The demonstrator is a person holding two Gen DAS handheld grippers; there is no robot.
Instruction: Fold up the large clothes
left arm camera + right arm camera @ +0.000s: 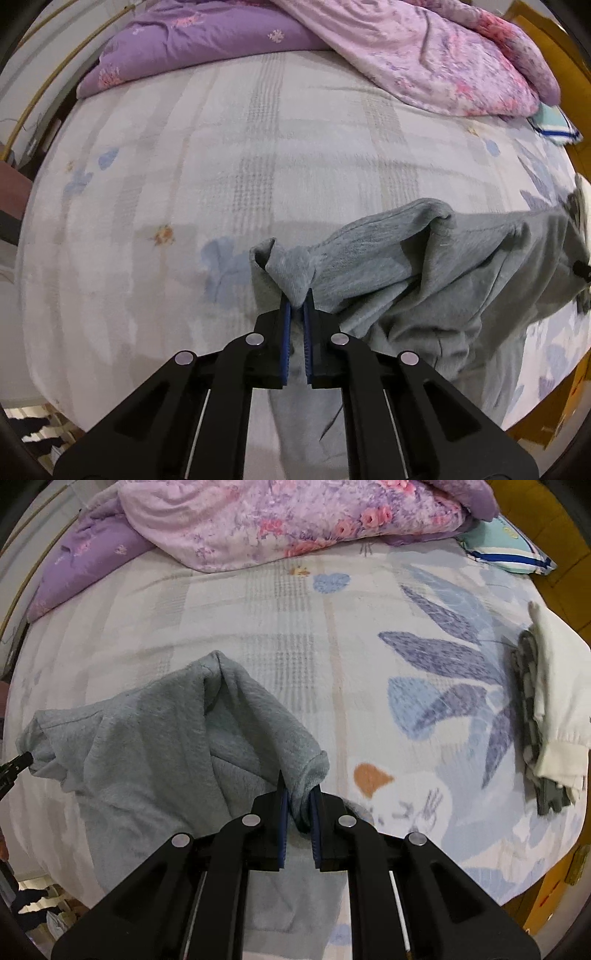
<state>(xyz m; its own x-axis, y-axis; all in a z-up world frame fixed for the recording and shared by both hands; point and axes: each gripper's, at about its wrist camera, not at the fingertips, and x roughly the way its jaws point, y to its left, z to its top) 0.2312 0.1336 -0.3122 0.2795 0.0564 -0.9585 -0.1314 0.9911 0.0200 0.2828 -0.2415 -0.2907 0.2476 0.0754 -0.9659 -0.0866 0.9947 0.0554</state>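
Note:
A large grey sweatshirt (424,266) hangs in loose folds above the bed, held between the two grippers. My left gripper (297,306) is shut on one bunched edge of it. The sweatshirt also shows in the right wrist view (155,746), where my right gripper (299,797) is shut on another bunched edge. The left gripper's tip shows at the left edge of the right wrist view (16,762), and the right gripper's tip at the right edge of the left wrist view (581,269). The fabric's lower part droops below the fingers.
The bed sheet (221,166) is pale with blue leaf prints (454,672). A purple and pink floral quilt (280,513) lies piled at the far side. A stack of folded clothes (550,709) sits at the right edge. A striped pillow (506,546) lies far right.

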